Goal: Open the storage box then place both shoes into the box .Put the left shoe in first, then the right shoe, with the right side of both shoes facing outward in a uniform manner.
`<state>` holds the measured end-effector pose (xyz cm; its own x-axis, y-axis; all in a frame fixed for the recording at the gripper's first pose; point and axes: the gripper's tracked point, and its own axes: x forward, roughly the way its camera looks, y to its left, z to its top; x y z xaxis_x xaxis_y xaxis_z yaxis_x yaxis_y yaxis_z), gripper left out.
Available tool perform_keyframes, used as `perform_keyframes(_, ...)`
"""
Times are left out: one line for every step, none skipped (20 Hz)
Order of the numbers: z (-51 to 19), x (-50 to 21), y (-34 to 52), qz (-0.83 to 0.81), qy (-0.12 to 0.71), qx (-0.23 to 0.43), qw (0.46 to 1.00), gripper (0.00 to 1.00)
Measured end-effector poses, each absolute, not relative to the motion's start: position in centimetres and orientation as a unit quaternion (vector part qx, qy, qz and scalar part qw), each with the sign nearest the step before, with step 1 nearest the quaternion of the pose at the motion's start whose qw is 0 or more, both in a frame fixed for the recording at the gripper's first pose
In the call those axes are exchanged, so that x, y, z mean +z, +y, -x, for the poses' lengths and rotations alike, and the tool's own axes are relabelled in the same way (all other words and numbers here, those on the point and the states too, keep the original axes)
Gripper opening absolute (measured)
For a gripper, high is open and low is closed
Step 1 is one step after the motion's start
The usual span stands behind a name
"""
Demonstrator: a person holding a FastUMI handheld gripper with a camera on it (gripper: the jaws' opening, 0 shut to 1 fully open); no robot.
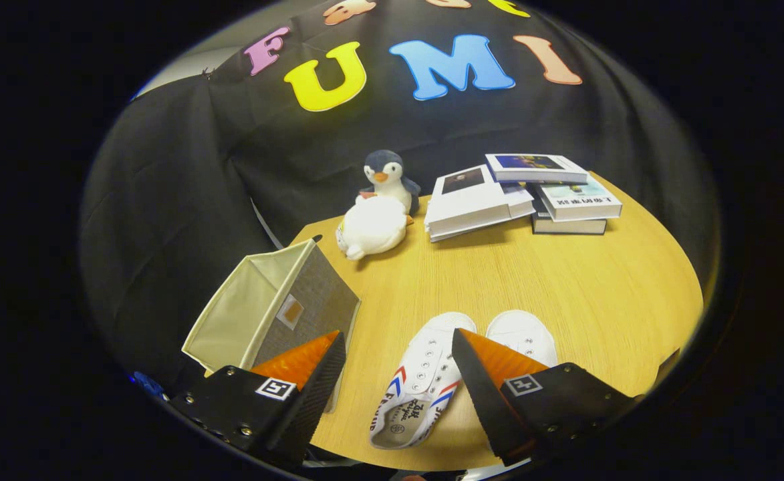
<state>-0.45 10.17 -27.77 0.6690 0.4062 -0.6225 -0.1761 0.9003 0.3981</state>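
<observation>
Gripper (398, 347) wide open, empty, above left shoe (418, 387); box (278, 310) beside.

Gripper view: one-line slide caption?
Open gripper above white shoes, open storage box beside them.

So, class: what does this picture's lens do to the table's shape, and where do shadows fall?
Gripper view: fisheye bends the table edge into a curve; soft shadows sit under the books and plush penguin; the shoes look sharp between the open gripper fingers.
</observation>
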Motion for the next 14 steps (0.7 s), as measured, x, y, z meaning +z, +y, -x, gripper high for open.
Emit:
perform_keyframes(0.6,-28.5,9.9,-0.152,0.382,0.158,0.898,0.98)
perform_keyframes(0.9,-29.2,9.8,-0.149,0.389,0.156,0.896,0.98)
perform_keyframes(1.2,-29.9,9.6,-0.144,0.397,0.153,0.893,0.98)
perform_keyframes(1.5,-30.6,9.4,-0.14,0.404,0.152,0.891,0.98)
perform_keyframes(1.8,-31.3,9.2,-0.135,0.414,0.149,0.888,0.98)
perform_keyframes(2.2,-32.0,9.2,-0.134,0.423,0.15,0.883,0.98)
perform_keyframes(2.4,-32.6,9.3,-0.133,0.433,0.15,0.879,0.98)
perform_keyframes(2.7,-33.2,9.3,-0.134,0.442,0.15,0.874,0.98)
perform_keyframes(3.1,-33.8,9.4,-0.134,0.451,0.151,0.869,0.98)
perform_keyframes(3.3,-34.3,9.5,-0.131,0.46,0.149,0.865,0.98)
perform_keyframes(3.5,-34.8,9.3,-0.128,0.468,0.147,0.862,0.98)
perform_keyframes(3.7,-35.3,9.3,-0.125,0.475,0.145,0.859,0.98)
perform_keyframes(3.7,-35.8,9.3,-0.122,0.482,0.143,0.856,0.98)
perform_keyframes(3.8,-36.1,9.3,-0.121,0.485,0.142,0.854,0.98)
